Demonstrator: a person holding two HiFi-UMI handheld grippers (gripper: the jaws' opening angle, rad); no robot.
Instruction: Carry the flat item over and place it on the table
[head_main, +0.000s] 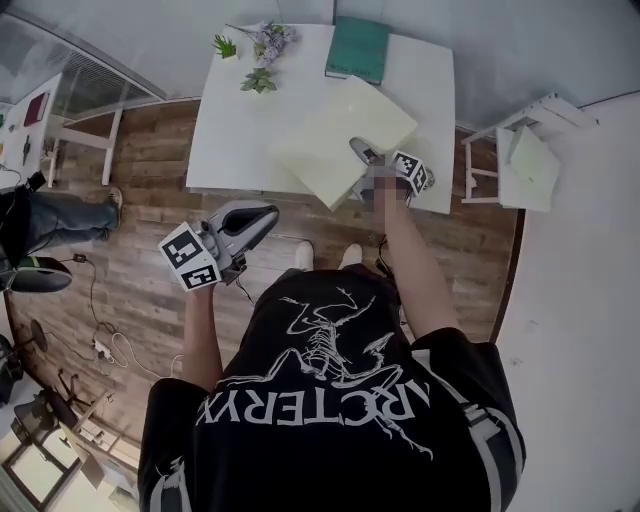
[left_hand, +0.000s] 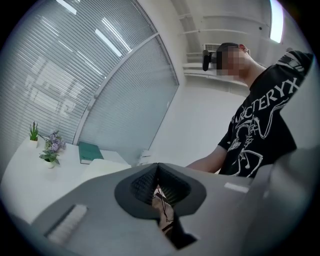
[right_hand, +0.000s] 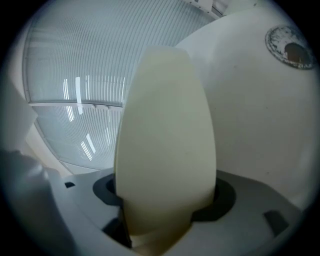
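Pinching pale board (head_main: 340, 135): right claw (head_main: 358, 148) | table (head_main: 225, 140) shows in head view, not its own | left claw (left_hand: 158, 167) pressed together

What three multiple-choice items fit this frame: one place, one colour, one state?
1. Where is the teal book? A in a box; B on the white table; C in a drawer.
2. What colour is the flat board? A pale yellow; B red; C black.
3. Jaws of the right gripper: A open, empty; B shut, empty; C shut on the flat board.
B: it lies on the tabletop. A: it reads cream-yellow in both views. C: the board sits clamped between the jaws.
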